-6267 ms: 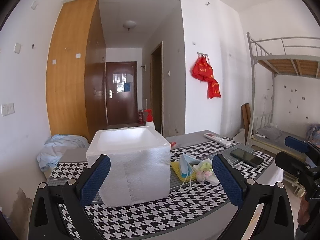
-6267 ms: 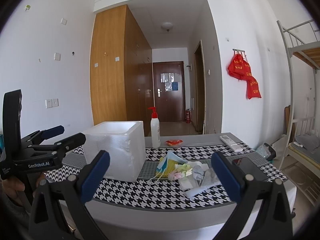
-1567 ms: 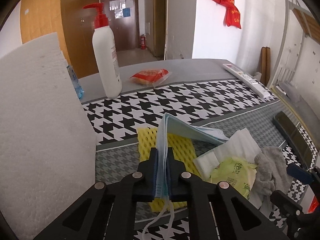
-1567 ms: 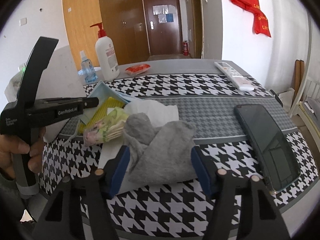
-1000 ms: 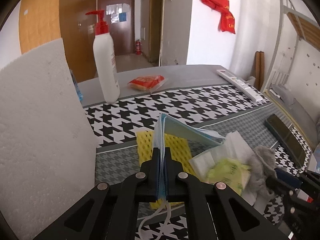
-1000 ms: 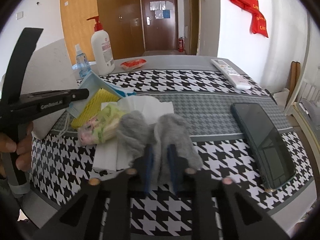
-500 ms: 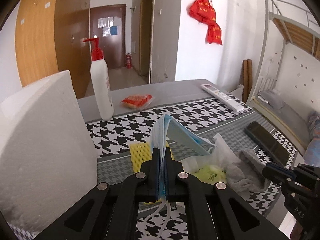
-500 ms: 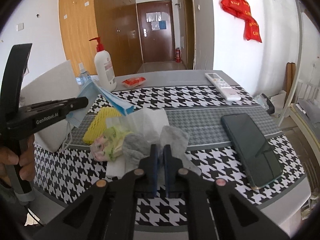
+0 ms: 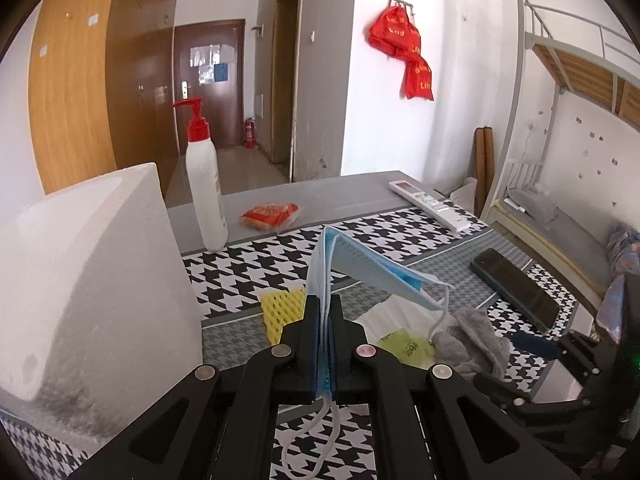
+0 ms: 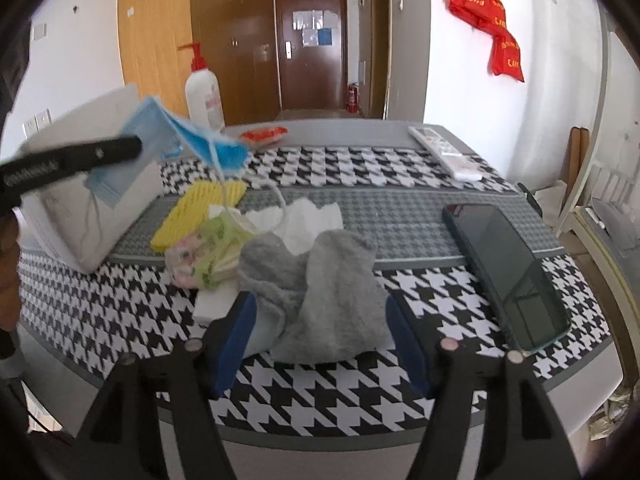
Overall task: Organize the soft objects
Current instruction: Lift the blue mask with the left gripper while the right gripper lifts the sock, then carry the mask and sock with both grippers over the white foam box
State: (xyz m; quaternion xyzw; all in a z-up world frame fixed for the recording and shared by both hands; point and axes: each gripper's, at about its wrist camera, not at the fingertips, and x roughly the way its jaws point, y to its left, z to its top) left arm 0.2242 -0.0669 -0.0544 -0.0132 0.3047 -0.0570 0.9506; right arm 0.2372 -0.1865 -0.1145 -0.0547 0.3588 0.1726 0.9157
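Your left gripper (image 9: pixel 325 344) has its jaws clamped on the blue mask (image 9: pixel 372 268); lift its trailing loops over the foam box (image 9: pixel 92 280) rim. Right gripper (image 10: pixel 318 332) jaws gape around the grey sock (image 10: pixel 320 280).

A lived-in dormitory-style bedroom: a metal bunk bed (image 9: pixel 576 92) with wooden slats stands at the right over a lower mattress, red bags (image 9: pixel 404 56) hang from wall hooks, and a tall wooden wardrobe (image 9: pixel 96 80) lines the left of a hallway leading to a brown entrance door (image 9: pixel 210 84), with a fire extinguisher (image 9: pixel 249 133) beside it on the floor
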